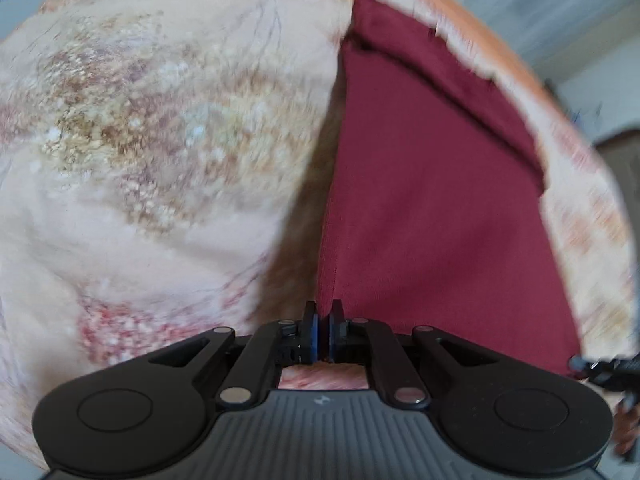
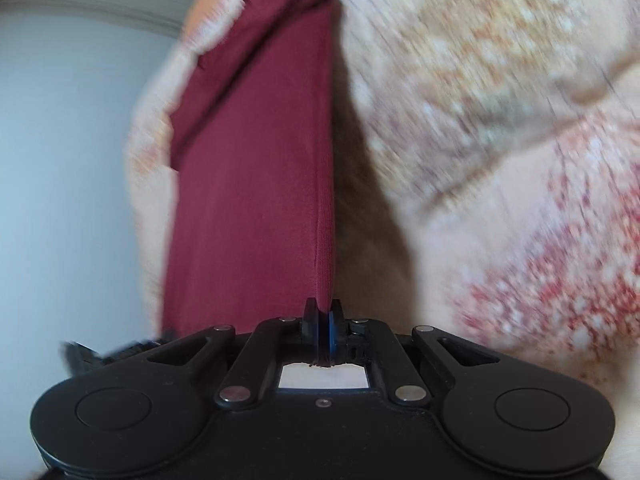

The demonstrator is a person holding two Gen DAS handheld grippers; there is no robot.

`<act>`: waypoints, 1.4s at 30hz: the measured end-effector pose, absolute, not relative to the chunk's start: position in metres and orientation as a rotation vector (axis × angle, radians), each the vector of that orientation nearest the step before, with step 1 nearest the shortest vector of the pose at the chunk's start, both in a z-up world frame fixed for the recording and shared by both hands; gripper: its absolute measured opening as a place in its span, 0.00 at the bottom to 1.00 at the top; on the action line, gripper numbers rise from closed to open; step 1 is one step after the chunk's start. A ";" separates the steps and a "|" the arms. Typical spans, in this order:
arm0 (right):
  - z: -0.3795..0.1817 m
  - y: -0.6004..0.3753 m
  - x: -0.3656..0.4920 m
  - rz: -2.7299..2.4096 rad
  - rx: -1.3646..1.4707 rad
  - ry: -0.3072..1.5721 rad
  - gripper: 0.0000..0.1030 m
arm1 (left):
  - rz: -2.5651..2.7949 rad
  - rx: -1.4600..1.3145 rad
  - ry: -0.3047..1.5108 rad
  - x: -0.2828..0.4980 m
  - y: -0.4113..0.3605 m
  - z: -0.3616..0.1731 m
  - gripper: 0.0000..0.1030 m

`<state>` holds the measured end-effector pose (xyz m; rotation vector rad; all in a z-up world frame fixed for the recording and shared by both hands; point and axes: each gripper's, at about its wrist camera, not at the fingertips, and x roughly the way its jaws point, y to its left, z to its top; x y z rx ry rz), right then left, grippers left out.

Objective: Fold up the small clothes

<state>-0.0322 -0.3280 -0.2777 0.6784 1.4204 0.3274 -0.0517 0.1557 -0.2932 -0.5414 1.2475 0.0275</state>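
A dark red garment (image 1: 432,184) lies on a cream and pink patterned blanket (image 1: 160,120). In the left wrist view my left gripper (image 1: 323,312) is shut on the garment's near left edge, and the cloth rises taut from the jaws. The right wrist view shows the same dark red garment (image 2: 256,184) stretching away from my right gripper (image 2: 323,312), which is shut on its near right edge; a bit of cloth pokes out behind the pads. The right gripper's body shows at the left view's lower right edge (image 1: 612,368).
The patterned blanket (image 2: 500,160) covers a soft surface with an orange border at the far edge (image 1: 512,52). Beyond the edge lies a pale floor (image 2: 60,160). Both views are motion-blurred.
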 end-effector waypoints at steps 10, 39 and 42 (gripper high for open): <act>-0.235 -0.307 -0.042 0.270 0.314 1.278 0.48 | -0.060 -0.046 1.235 -0.055 0.111 -0.282 0.47; -0.210 -0.293 -0.085 0.071 0.337 1.241 0.63 | -0.772 1.002 0.883 -0.081 0.052 -0.349 0.18; -0.212 -0.290 -0.093 0.056 0.353 1.244 0.63 | -0.747 0.748 0.985 -0.056 0.063 -0.335 0.14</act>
